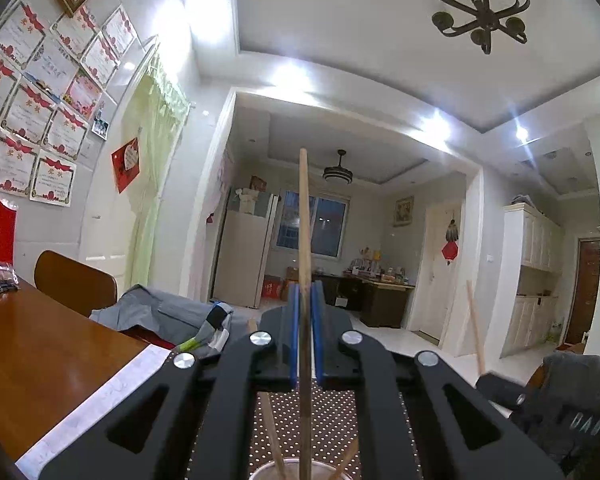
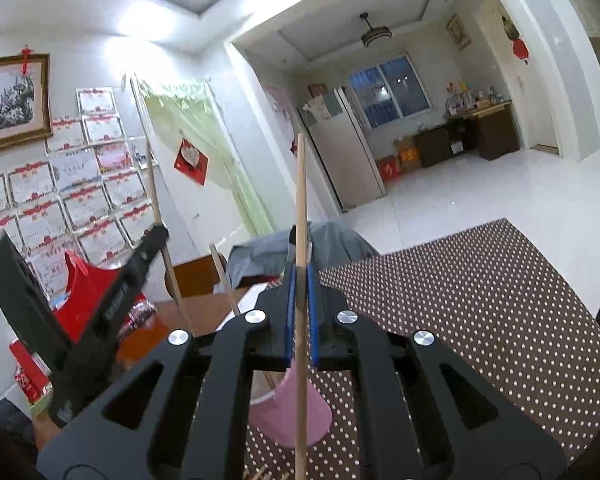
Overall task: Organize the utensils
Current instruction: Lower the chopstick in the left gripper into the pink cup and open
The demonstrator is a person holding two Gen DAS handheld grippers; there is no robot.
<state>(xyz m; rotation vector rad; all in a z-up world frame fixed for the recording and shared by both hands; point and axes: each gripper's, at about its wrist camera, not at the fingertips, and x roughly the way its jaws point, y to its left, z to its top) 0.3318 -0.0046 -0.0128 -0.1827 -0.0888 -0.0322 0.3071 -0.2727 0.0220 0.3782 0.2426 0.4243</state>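
My left gripper (image 1: 305, 294) is shut on a wooden chopstick (image 1: 304, 216) that stands upright between its blue pads. The stick's lower end hangs over a paper cup (image 1: 292, 470) holding several other chopsticks. My right gripper (image 2: 300, 258) is likewise shut on an upright chopstick (image 2: 300, 192), with the pink cup (image 2: 288, 416) just below and beyond its jaws. In the right wrist view the left gripper shows at the left, gripping its stick (image 2: 156, 200). A loose chopstick (image 2: 223, 276) leans up out of the cup between the two grippers.
The cup stands on a brown polka-dot mat (image 2: 480, 300) over a wooden table (image 1: 40, 360). A wooden chair back (image 1: 72, 280) and a grey garment (image 1: 172, 312) lie behind the table. A red object (image 2: 88, 292) sits at the left.
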